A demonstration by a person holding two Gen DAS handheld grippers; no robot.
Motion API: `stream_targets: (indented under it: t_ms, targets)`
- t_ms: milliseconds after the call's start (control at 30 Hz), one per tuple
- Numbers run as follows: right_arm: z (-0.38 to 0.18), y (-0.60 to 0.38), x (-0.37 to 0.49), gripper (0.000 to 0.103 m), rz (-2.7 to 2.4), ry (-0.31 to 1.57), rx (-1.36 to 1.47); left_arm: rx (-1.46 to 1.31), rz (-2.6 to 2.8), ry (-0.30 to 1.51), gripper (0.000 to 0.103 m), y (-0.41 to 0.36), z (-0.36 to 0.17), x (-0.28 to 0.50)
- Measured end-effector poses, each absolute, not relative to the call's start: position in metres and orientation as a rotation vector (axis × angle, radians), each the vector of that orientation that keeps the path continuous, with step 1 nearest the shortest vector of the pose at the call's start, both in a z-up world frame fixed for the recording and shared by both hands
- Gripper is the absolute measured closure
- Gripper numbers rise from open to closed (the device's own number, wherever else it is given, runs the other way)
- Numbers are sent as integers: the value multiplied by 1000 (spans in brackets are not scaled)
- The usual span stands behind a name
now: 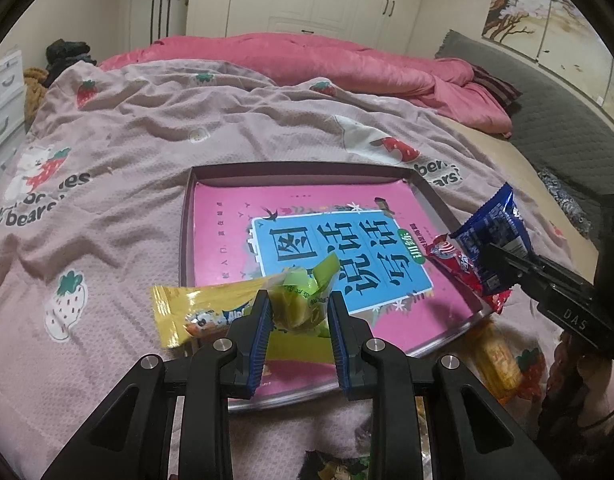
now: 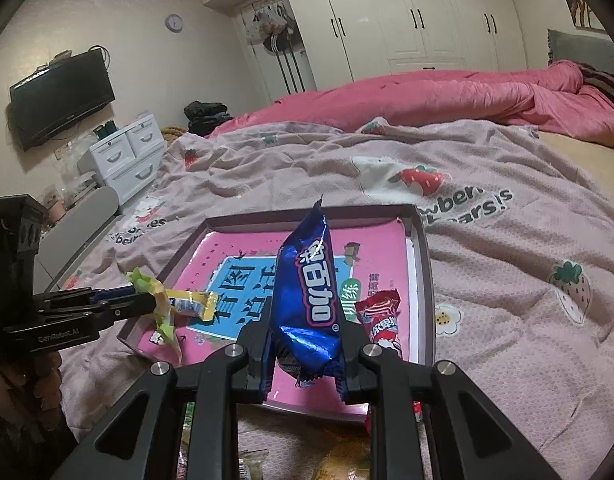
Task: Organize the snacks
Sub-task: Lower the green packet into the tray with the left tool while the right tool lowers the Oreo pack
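Observation:
A shallow box (image 1: 427, 190) with a pink book cover inside lies on the bed; it also shows in the right wrist view (image 2: 421, 264). My left gripper (image 1: 299, 304) is shut on a green snack packet (image 1: 303, 296) above the box's near left corner. A yellow snack packet (image 1: 195, 308) lies across the box's left edge. My right gripper (image 2: 305, 328) is shut on a blue snack packet (image 2: 311, 292) above the box's near side. A red snack packet (image 2: 381, 318) lies in the box at the right.
The box rests on a pink strawberry-print blanket (image 1: 127, 152). Several more snack packets (image 1: 495, 356) lie on the blanket in front of the box. A pink quilt (image 1: 307, 60) is bunched at the far side. White drawers (image 2: 127, 156) stand left of the bed.

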State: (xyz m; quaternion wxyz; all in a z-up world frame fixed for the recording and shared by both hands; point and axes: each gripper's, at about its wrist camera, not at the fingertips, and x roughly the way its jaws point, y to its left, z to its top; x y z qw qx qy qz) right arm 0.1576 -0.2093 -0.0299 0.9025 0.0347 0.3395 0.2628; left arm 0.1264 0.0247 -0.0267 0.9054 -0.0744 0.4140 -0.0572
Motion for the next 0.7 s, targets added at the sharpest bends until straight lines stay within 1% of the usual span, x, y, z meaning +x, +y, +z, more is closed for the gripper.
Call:
stream_targets:
  t_ms: [267, 700]
  targets:
    - [-43, -208, 165, 79, 527, 757, 67, -152, -120, 878, 74, 21, -35, 135]
    - [-49, -201, 166, 79, 525, 771, 48, -134, -115, 892, 74, 18, -42, 138]
